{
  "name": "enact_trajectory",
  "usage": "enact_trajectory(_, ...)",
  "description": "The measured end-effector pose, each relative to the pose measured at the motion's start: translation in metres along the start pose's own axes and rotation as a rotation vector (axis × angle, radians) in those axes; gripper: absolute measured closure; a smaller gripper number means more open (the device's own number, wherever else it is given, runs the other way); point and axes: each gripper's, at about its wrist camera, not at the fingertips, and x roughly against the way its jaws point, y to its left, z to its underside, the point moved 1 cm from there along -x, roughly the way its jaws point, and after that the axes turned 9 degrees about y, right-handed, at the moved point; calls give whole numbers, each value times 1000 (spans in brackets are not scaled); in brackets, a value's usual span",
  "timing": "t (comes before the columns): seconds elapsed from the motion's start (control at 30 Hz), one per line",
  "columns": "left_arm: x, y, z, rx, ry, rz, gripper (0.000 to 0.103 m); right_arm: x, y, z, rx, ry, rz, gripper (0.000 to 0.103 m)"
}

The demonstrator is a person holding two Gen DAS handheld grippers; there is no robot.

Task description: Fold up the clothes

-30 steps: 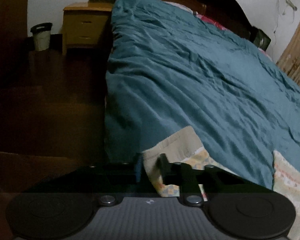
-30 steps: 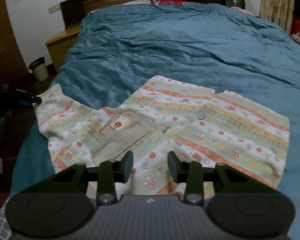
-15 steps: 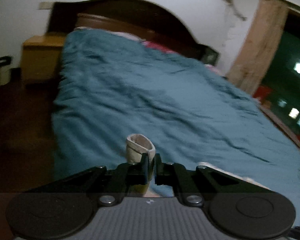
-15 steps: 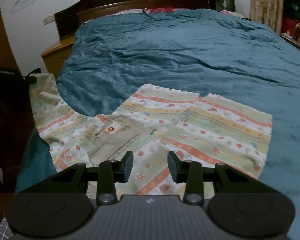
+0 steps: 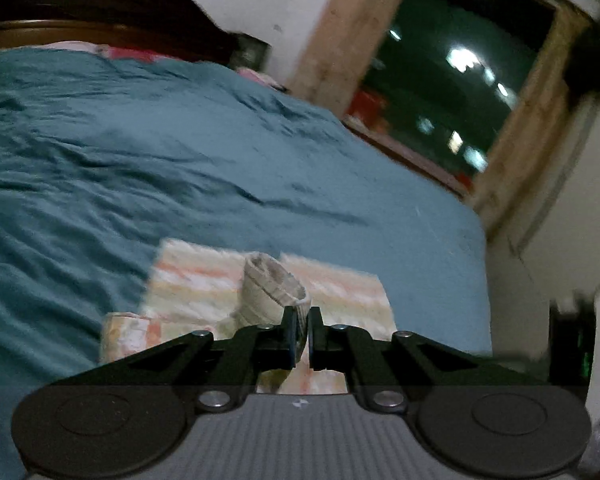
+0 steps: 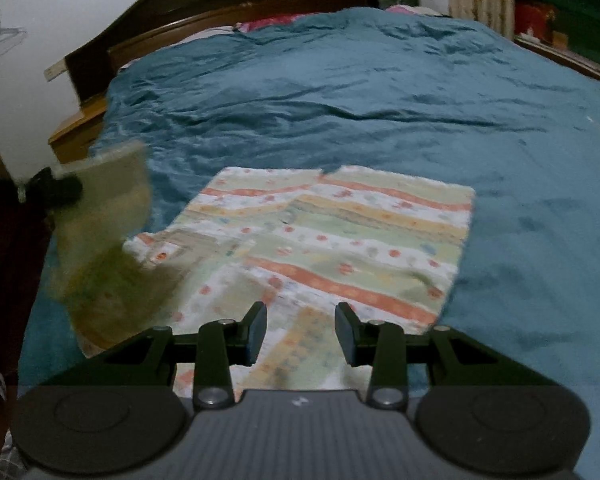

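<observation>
Dim bedroom, teal blanket (image 6: 340, 88) over bed w/ dark wood headboard (image 6: 236, 16). Striped patterned shirt (image 6: 340, 236) lying mostly flat near blanket's front edge. Left gripper (image 5: 299, 330) clamped on sleeve cuff (image 5: 272, 288), lifted off bed; right gripper (image 6: 301, 326) spread wide, holding nothing, hovering over shirt's near part.

Striped patterned shirt (image 6: 340, 240): lying on the teal quilted bed (image 6: 340, 92), near its foot edge.
Sleeve (image 6: 104, 216): hanging raised over the bed's left edge.
</observation>
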Motion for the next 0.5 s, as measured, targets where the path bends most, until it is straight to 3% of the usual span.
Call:
enact_trajectory(0.27,-50,-37,35,-214,219,28,90,-3,-18,6,-73,20,-17,65)
enact_trajectory(0.4,-38,-35,36,-272,207,-2,71,-3,-13,1,-81,15,-56,65)
enact_trajectory(0.5,-27,-18,26,-275,182,-52,66,-6,-7,-4,-83,17,-96,65)
